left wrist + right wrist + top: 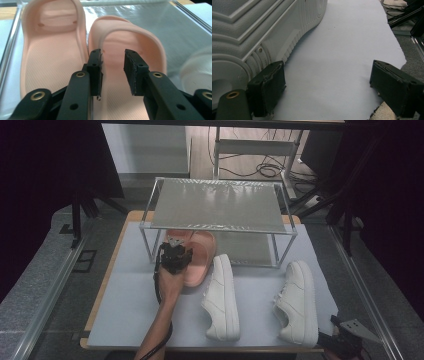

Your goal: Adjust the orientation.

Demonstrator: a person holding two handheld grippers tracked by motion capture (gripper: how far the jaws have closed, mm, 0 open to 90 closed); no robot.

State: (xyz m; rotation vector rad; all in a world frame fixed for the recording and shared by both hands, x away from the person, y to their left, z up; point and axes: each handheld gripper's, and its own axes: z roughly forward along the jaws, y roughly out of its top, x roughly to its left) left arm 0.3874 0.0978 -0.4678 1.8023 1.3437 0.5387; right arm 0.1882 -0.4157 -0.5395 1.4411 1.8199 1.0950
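The left hand-held gripper [176, 251] hangs over the heel end of the right-hand pink slipper [130, 50], jaws parted a little with nothing pressed between them; the slipper's inner side wall rises just by the left pad, so it looks freshly let go. No earlier frame bears on it, so I judge only from how it lies. Both slippers sit side by side on the lower shelf of the metal rack [150, 225] at the far edge of the tabletop [130, 300], their long axes running front to back, the other pink slipper [47, 50] just beside it.

The right hand-held gripper [345, 340] rests at the near right corner, jaws wide apart and empty, touching or just beside the sole of the right white sneaker [297, 300]. The left white sneaker [222, 295] lies mid-tabletop, toe toward the rack, nearer the left hand. Open room lies between the sneakers and along the near edge.
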